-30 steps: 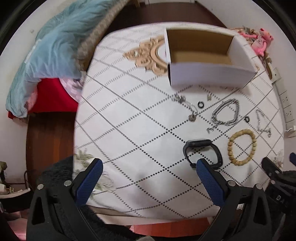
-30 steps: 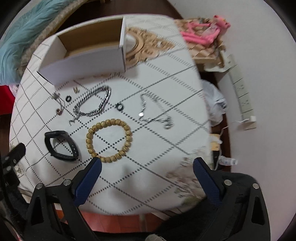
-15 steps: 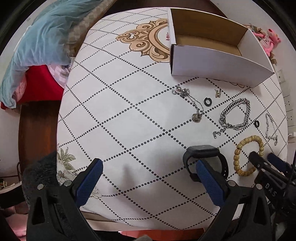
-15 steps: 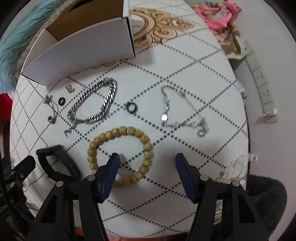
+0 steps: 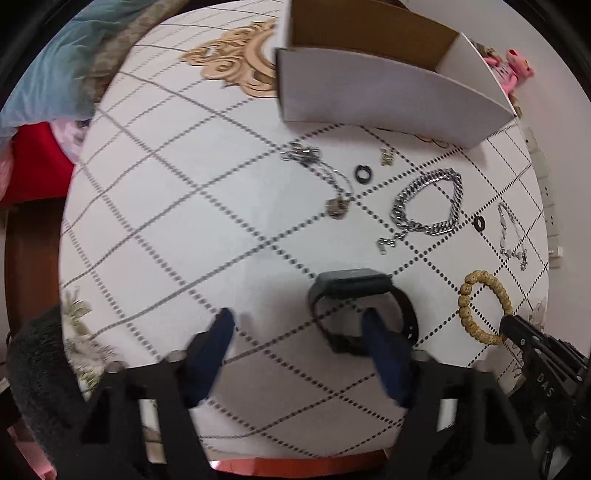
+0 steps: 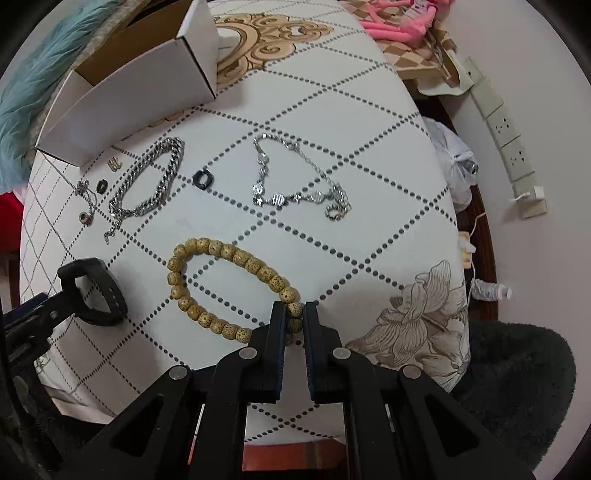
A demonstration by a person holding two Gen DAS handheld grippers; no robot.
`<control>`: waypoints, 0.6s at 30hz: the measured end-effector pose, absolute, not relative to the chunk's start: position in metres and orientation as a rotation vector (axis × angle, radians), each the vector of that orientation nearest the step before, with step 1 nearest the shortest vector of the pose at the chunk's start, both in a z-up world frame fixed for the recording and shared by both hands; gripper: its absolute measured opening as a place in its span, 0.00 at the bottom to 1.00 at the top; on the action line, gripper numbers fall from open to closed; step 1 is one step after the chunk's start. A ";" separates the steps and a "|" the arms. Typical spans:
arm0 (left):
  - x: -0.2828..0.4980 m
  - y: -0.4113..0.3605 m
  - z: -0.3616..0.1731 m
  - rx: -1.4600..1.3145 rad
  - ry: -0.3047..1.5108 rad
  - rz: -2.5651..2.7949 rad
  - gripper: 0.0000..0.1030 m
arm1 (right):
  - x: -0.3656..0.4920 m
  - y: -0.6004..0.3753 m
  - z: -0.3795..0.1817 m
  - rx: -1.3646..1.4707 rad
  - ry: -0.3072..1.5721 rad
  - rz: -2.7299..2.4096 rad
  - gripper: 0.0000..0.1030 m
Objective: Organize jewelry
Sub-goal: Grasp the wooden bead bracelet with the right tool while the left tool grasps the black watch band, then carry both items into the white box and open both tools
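Note:
Jewelry lies on a white quilted stool (image 6: 369, 155). My right gripper (image 6: 294, 314) is shut on the near side of a tan wooden bead bracelet (image 6: 207, 247), which still rests on the stool; it also shows in the left wrist view (image 5: 480, 306). My left gripper (image 5: 299, 332) is open, its right finger over a black smart band (image 5: 354, 295), also seen in the right wrist view (image 6: 99, 291). A silver curb chain (image 6: 155, 181), a thin silver charm bracelet (image 6: 295, 184), two black rings (image 6: 201, 179) (image 6: 101, 185), a small pendant chain (image 5: 325, 177) and a gold clip (image 5: 386, 157) lie farther back.
An open white cardboard box (image 5: 373, 88) stands at the far side of the stool. A blue cloth (image 5: 55, 66) lies at the far left. Pink toys (image 6: 399, 18) and a wall power strip (image 6: 506, 136) are at the right. A dark fuzzy cushion (image 6: 517, 387) lies near right.
My right gripper moved forward and closed from wide open onto the bead bracelet. My left gripper moved forward toward the black smart band and its fingers narrowed.

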State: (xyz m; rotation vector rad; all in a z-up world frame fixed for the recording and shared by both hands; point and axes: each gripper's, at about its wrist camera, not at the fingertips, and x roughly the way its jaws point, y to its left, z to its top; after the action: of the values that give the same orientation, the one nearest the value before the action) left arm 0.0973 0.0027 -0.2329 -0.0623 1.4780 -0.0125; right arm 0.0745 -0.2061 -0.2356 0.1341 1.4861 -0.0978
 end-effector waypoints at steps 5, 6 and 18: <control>0.099 -0.005 -0.239 -0.022 1.442 -0.045 0.08 | 0.082 -0.218 -0.239 0.140 1.454 -0.111 0.13; 0.098 -0.005 -0.239 -0.021 1.441 -0.046 0.07 | 0.085 -0.217 -0.240 0.142 1.452 -0.117 0.13; 0.091 0.016 -0.201 -0.048 1.359 -0.077 0.03 | 0.089 -0.209 -0.214 0.256 1.397 -0.040 0.09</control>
State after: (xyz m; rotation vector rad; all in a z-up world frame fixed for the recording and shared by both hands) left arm 0.0911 0.0164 -0.2006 -0.0485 1.3590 -0.0774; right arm 0.0887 -0.2085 -0.2137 0.2561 1.3970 -0.0403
